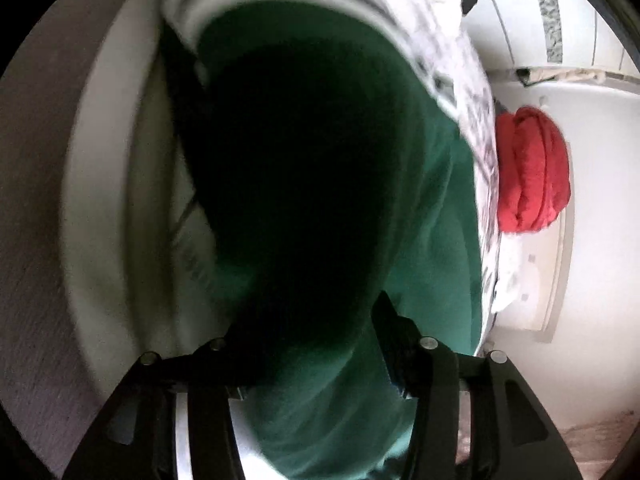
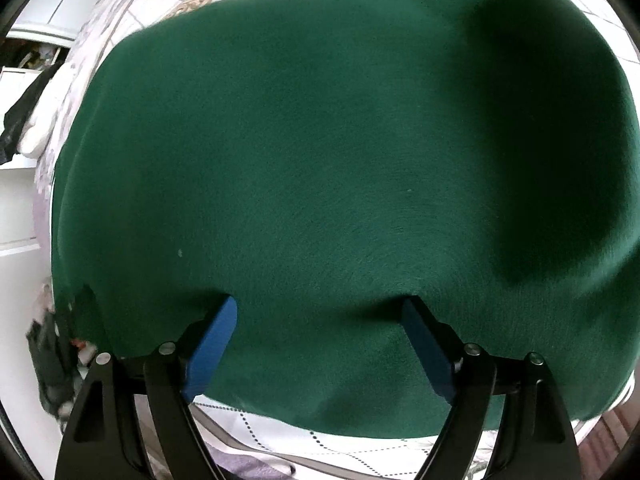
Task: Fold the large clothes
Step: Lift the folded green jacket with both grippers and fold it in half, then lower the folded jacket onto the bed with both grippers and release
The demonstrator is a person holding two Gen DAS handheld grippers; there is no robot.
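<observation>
A large dark green garment (image 2: 320, 168) lies spread flat on a patterned white bedspread (image 2: 280, 436) and fills the right wrist view. My right gripper (image 2: 320, 312) is open, its blue pads (image 2: 212, 344) wide apart, tips resting on the cloth near its close edge. In the left wrist view the same green cloth (image 1: 432, 216) hangs close before the camera, dark and blurred. My left gripper (image 1: 316, 356) has green cloth between its fingers; the left finger is hidden in shadow, and I cannot tell whether it grips.
A red bundle of cloth (image 1: 532, 168) lies beyond the patterned bedspread edge (image 1: 468, 92). White cupboards (image 1: 560, 20) stand behind. At the left of the right wrist view are white furniture (image 2: 20, 208) and dark clutter (image 2: 52, 364).
</observation>
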